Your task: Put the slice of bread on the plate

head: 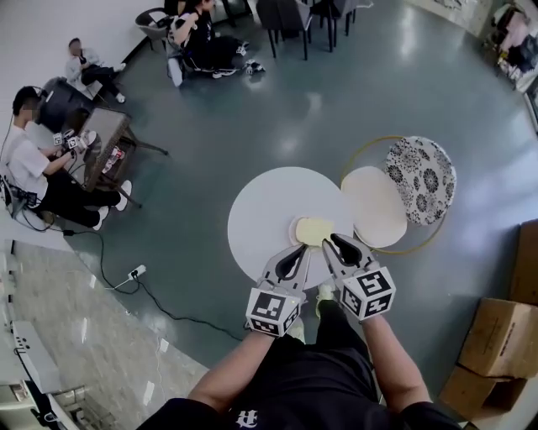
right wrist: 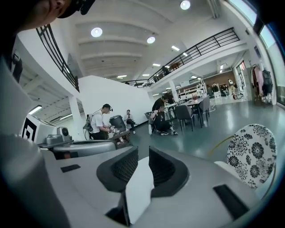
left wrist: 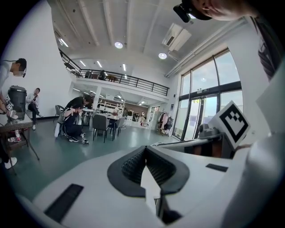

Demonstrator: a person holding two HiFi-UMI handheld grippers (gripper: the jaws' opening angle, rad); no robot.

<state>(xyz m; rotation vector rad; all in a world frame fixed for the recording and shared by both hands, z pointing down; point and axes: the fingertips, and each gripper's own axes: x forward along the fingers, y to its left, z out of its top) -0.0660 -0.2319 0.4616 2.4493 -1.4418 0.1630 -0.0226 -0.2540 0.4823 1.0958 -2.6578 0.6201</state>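
While the pale yellow bread [head: 314,228] lies flat on the plate [head: 293,233] on the tabletop [head: 261,210], left tongs [left wrist: 145,151] sit closed and empty, right tongs [right wrist: 143,153] barely apart, empty

Glossy grey-green floor [head: 403,76]. Tall windows [left wrist: 209,95] at right. Railed balcony [left wrist: 120,79] far, round ceiling lights [left wrist: 118,45] lit. Dark chairs [head: 282,17] far, cardboard boxes [head: 496,336] near right.
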